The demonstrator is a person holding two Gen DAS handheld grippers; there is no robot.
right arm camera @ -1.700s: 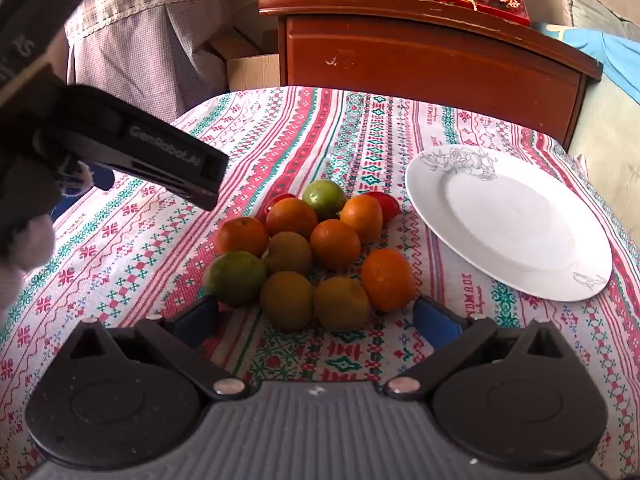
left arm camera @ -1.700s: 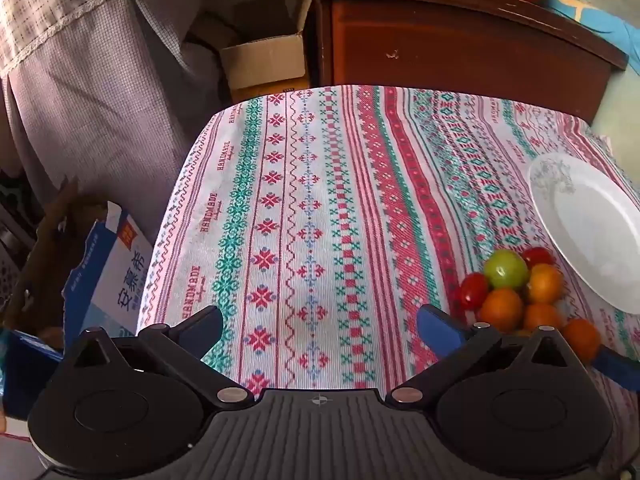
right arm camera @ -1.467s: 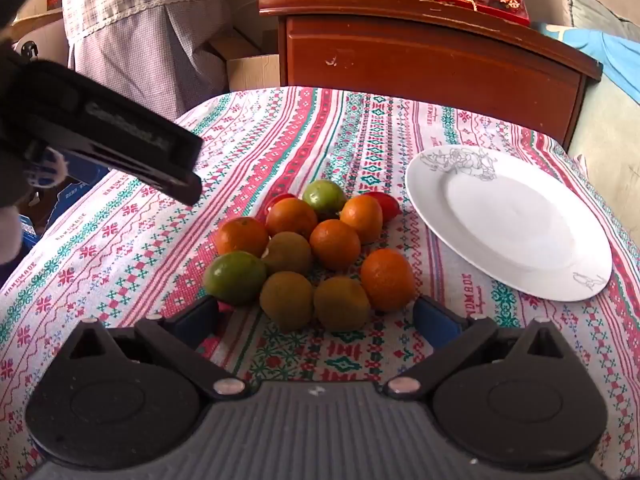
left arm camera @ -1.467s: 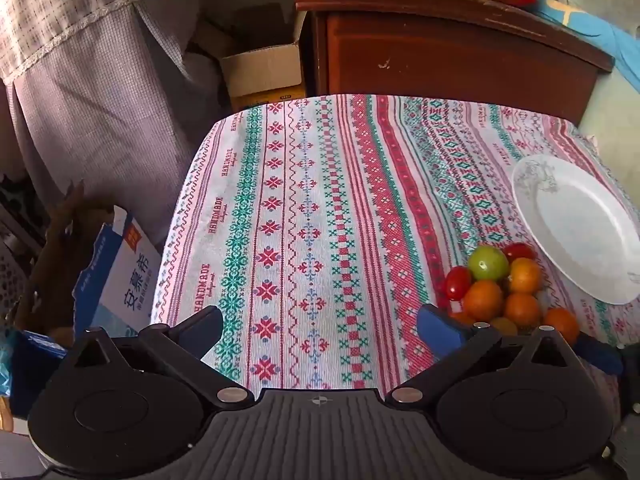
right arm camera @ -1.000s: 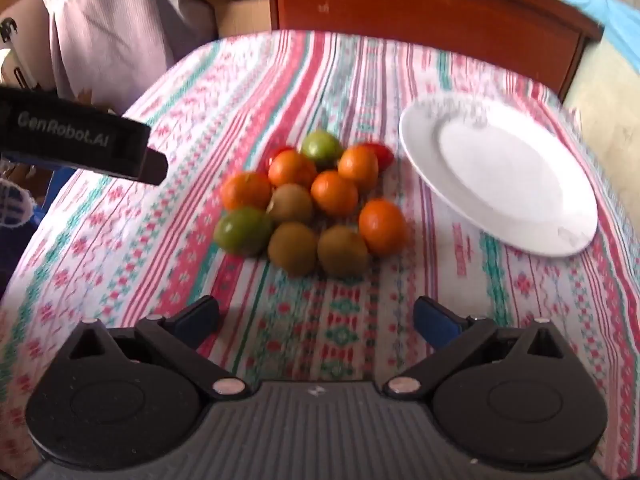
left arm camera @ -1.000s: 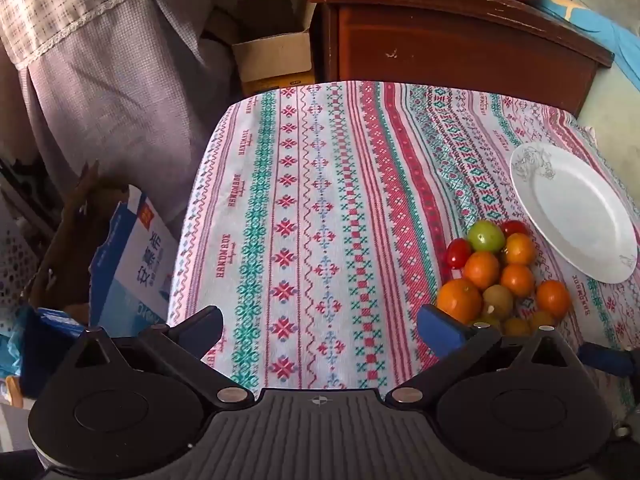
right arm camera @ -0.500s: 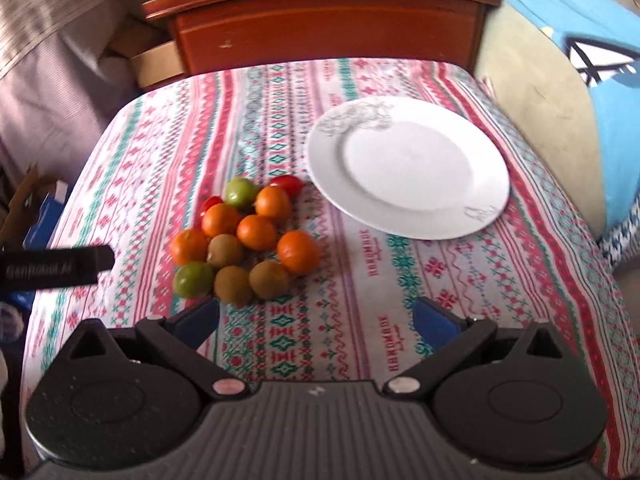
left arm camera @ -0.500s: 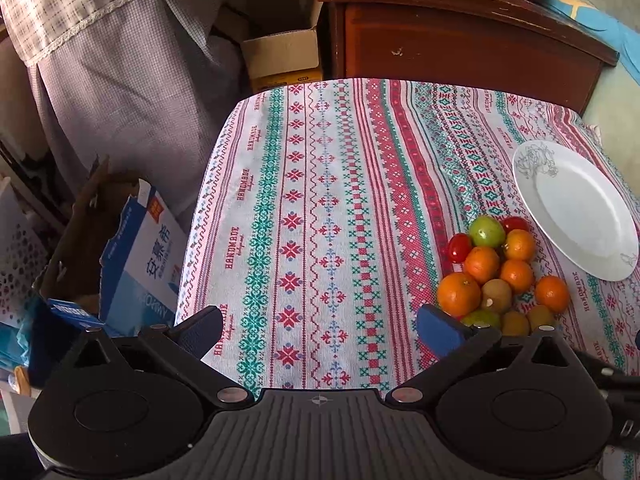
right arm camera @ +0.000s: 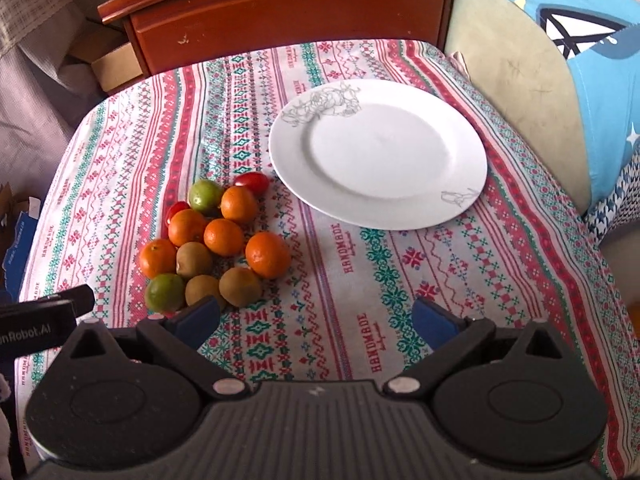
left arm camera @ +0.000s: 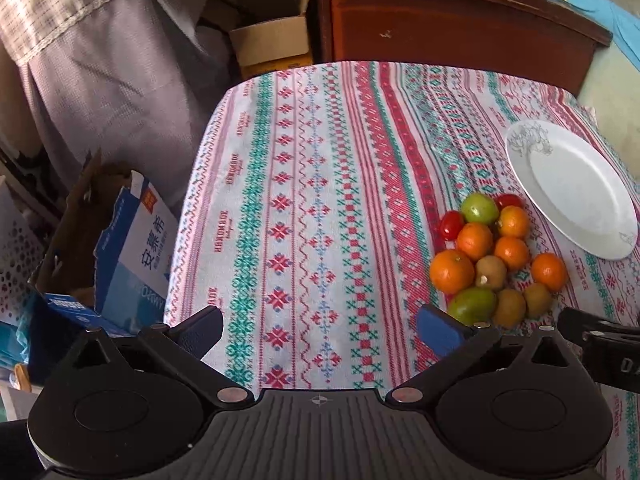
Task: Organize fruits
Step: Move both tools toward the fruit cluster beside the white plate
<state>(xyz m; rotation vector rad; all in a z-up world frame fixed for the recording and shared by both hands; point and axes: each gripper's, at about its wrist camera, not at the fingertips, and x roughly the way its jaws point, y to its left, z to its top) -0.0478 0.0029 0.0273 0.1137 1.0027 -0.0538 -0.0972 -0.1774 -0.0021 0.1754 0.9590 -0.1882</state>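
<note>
A cluster of fruit (right arm camera: 212, 240) lies on the patterned tablecloth: several oranges, three brown kiwis, two green fruits and two red tomatoes. It also shows in the left wrist view (left arm camera: 492, 256). An empty white plate (right arm camera: 380, 152) sits right of the fruit; it also shows in the left wrist view (left arm camera: 572, 188). My right gripper (right arm camera: 316, 320) is open and empty, held above the table's near side, right of the fruit. My left gripper (left arm camera: 320, 330) is open and empty, above the cloth left of the fruit.
A brown wooden cabinet (right arm camera: 280, 4) stands behind the table. A blue cardboard box (left arm camera: 120, 248) sits on the floor off the table's left edge. Blue cushions (right arm camera: 592, 80) lie to the right. The tablecloth (left arm camera: 312, 184) covers the table.
Both grippers have risen and pulled back from the fruit. The right gripper has swung right, so the plate is now centred in its view. Both stay open and empty.
</note>
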